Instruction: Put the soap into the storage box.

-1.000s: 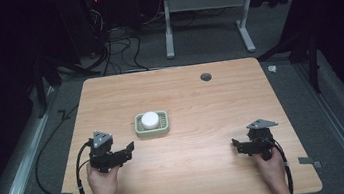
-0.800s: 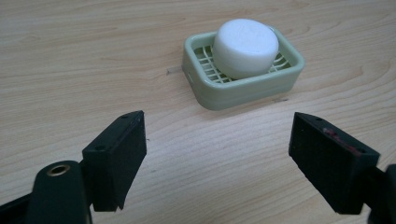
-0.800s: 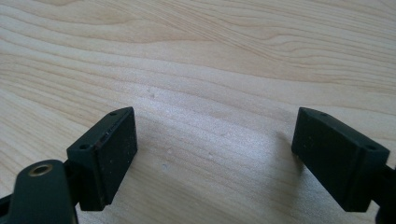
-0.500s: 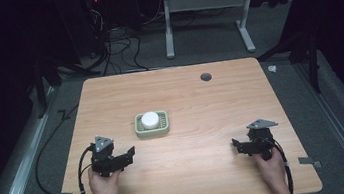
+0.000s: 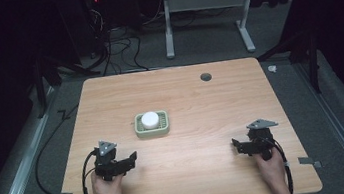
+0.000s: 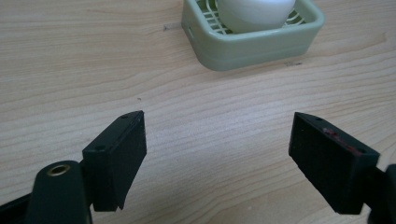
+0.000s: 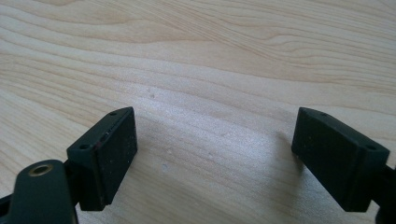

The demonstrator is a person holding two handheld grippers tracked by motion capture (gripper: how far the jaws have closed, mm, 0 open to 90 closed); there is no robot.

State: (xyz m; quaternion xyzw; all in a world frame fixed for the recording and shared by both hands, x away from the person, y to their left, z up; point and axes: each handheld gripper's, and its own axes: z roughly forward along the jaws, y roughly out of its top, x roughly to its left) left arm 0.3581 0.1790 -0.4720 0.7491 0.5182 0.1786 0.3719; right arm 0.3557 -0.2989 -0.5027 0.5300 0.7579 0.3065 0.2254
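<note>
Soap sits untouched in its green dish near the middle of the surface. The left gripper, jaws spread wide and empty, points toward the dish from nearby. The right gripper, equally wide and empty, rests well apart. Judging by this, nothing is grasped yet; everything remains to do.

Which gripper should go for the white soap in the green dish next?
Left, probably. The left gripper is open, nearer the soap and dish, and pointing at them; the right gripper sits farther off.
</note>
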